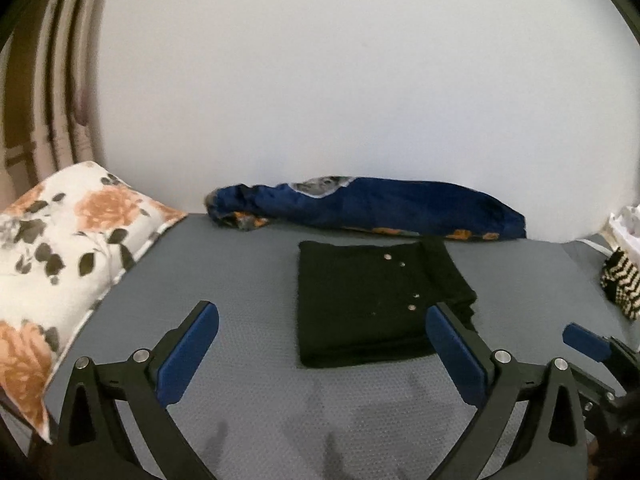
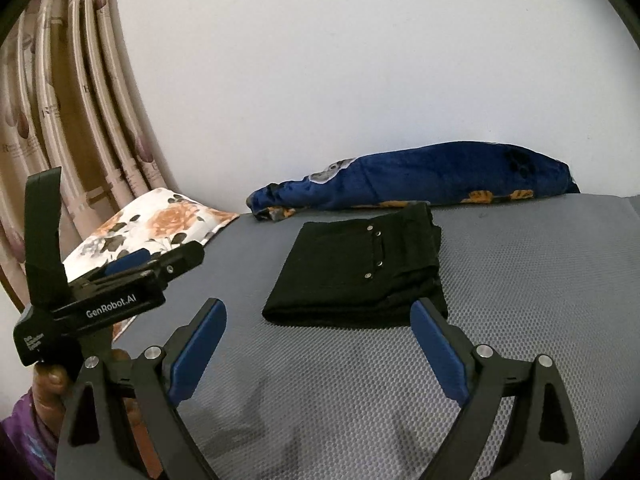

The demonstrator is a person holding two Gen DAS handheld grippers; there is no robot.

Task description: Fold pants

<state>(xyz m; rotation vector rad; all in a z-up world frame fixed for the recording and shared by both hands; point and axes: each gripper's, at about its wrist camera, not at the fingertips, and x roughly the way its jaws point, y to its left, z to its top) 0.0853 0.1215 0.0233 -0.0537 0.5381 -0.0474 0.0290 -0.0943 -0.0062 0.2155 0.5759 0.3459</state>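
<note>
Grippers both wide apart, nothing between the blue pads. Left gripper [image 1: 322,334] hovers over the grey mesh mattress [image 1: 240,272], pads clear of the cloth. Right gripper [image 2: 318,334] likewise, aimed at the near edge of the pants without touching.

Writing: the left gripper's body, seen side-on from the right wrist camera, carries "GenRobot.AI" in white on black; a smaller white label on its rear block is too small to read. A hand [image 2: 50,384] grips its handle, purple sleeve [image 2: 22,436] below.

Black pants [image 2: 356,276] lie folded into a compact rectangle on the mattress ahead of both grippers, silver rivets facing up, layered edges on the right side.

Behind the pants, against the white wall: a rolled dark blue blanket [image 2: 420,178] with orange print. Left: floral pillow [image 1: 52,264], striped curtain [image 2: 60,120] behind it. Far right in the left wrist view: black-and-cream zigzag fabric [image 1: 622,284].
</note>
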